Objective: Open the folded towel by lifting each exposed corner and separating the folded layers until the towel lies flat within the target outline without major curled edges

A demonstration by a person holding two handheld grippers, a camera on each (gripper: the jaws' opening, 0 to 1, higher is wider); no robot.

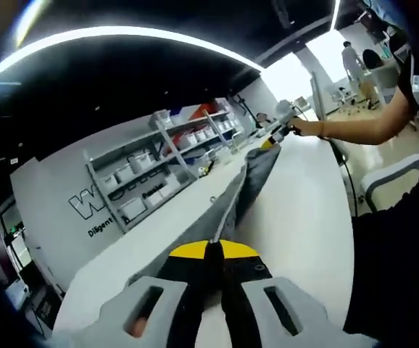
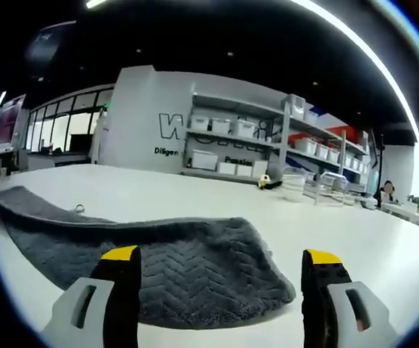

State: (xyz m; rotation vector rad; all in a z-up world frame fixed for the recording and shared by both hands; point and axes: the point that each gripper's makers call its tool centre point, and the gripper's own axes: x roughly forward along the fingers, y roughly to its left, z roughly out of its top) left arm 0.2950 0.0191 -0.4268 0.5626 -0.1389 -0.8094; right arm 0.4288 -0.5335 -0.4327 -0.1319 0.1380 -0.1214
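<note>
Dark grey herringbone-patterned towel (image 2: 159, 268) on white table (image 2: 267, 217); yellow-tipped grey right tool (image 2: 224, 290)

towel (image 2: 159, 268) lying on table (image 2: 354, 232), shelving (image 2: 267, 145) behind table, against wall (image 2: 137, 109)

In the left gripper view, the left tool (image 1: 213, 270) had its yellow-tipped jaws pressed together on the near edge of the grey towel (image 1: 247, 181). The towel stretched away from the jaws as a narrow band across the white bench (image 1: 296, 217). At its far end the right tool (image 1: 276, 132) met the towel, held by a person's hand (image 1: 307, 127). Shelving with white bins (image 1: 159, 170) stood against the wall behind.
</note>
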